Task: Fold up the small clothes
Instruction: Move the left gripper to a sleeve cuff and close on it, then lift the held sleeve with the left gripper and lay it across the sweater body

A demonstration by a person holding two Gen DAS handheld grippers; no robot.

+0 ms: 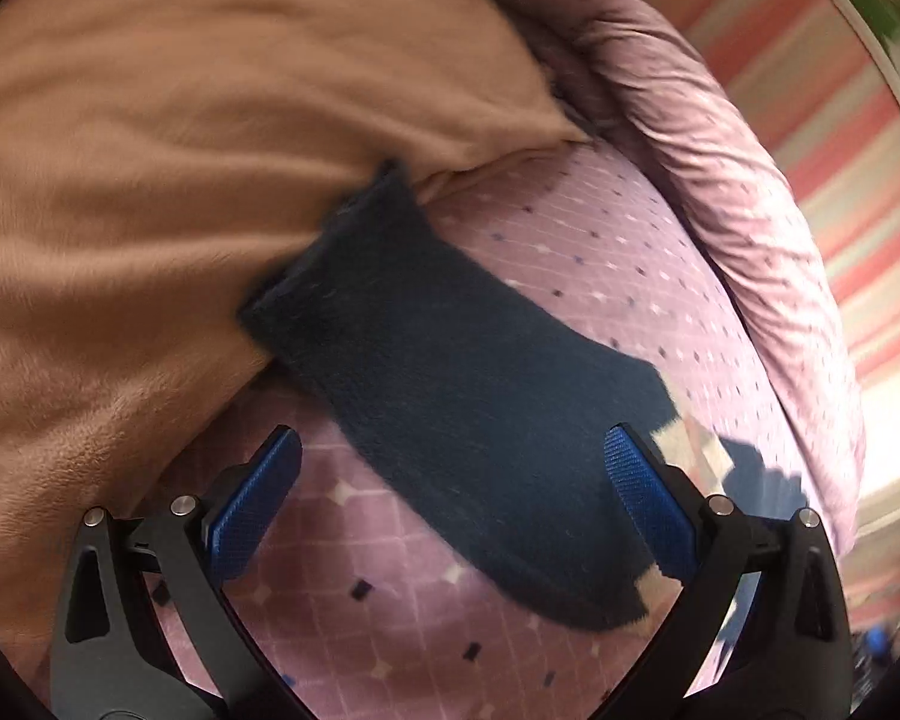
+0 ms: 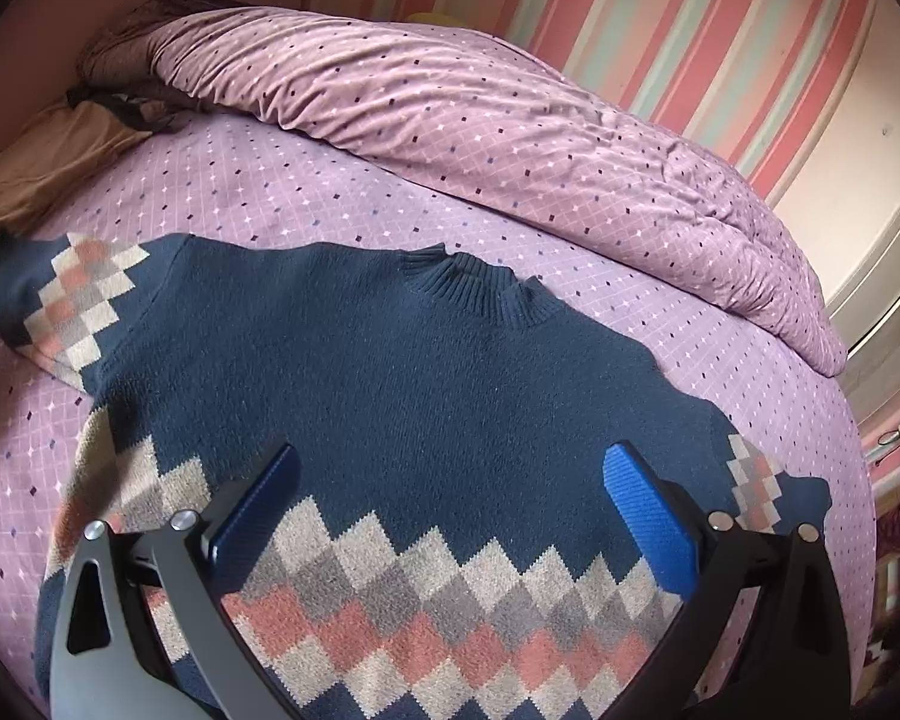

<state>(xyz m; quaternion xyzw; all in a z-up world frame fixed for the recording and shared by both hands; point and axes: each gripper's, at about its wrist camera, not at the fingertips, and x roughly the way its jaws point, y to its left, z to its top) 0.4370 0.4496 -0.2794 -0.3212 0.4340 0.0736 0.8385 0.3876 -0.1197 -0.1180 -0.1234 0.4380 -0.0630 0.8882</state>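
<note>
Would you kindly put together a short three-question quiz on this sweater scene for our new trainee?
1. True or false: the right claw is shut on the sweater.
2. Multiple choice: the sweater's collar lies toward A) the rumpled duvet, B) the camera, C) under the tan blanket.
3. Fill in: in the left wrist view, the cuff end of the navy sleeve reaches the edge of the ____ blanket.

Key: 1 false, both the right claw and the left claw are open and hold nothing; 2 A; 3 tan.
</note>
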